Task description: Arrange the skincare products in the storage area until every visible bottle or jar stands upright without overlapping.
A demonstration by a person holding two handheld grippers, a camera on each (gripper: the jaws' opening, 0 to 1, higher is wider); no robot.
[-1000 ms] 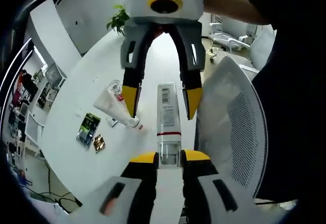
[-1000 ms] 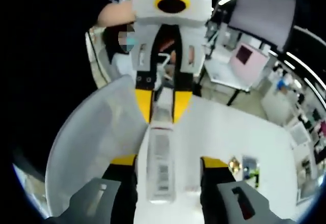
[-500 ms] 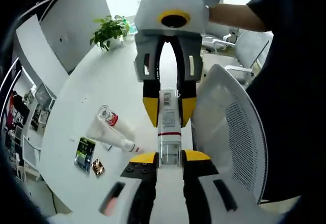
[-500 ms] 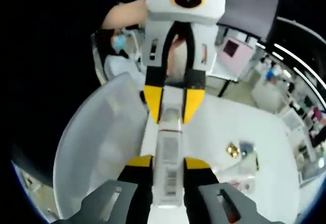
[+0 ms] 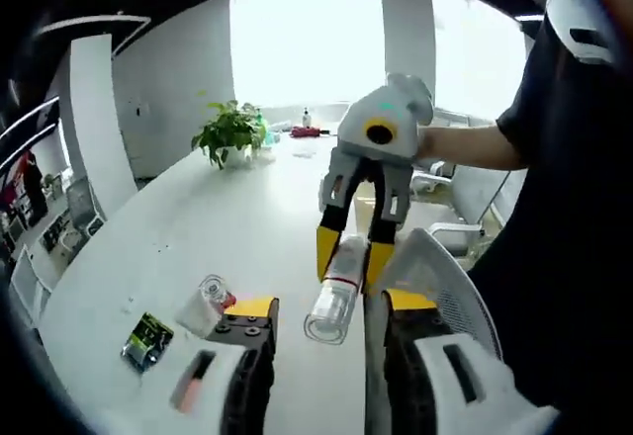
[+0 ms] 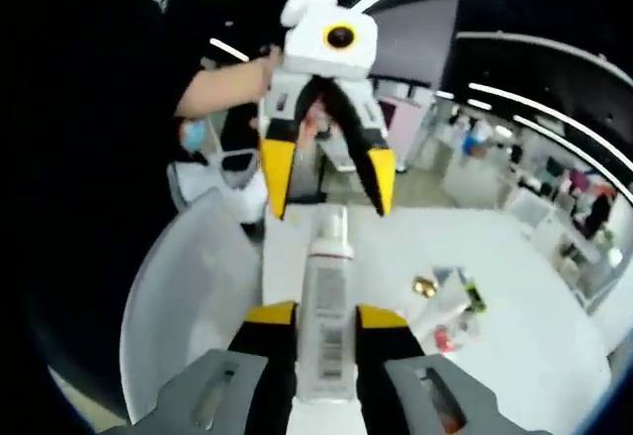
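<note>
A slim white bottle (image 6: 324, 287) with a barcode label lies lengthwise between the pads of my right gripper (image 6: 326, 314), which is shut on it. In the left gripper view the same bottle (image 5: 329, 318) hangs in the air, and the right gripper (image 5: 349, 257) is pinching its far end. My left gripper (image 5: 331, 304) is open, its pads standing wide of the bottle's near end. Facing the right gripper view, the left gripper (image 6: 328, 190) has its yellow fingers (image 6: 275, 173) spread above the bottle's cap, apart from it. A clear tube with a red cap (image 5: 206, 303) lies on the white table (image 5: 198, 227).
A white mesh chair back (image 5: 445, 287) stands at the table's edge, under the bottle; it is also at the left of the right gripper view (image 6: 188, 287). A green packet (image 5: 145, 336) lies by the tube. A potted plant (image 5: 229, 133) stands at the far end. A person's arm holds each gripper.
My left gripper has let go of the bottle, opened and drawn back from it. The right gripper stays shut on the bottle. Both views have tilted up toward the room.
</note>
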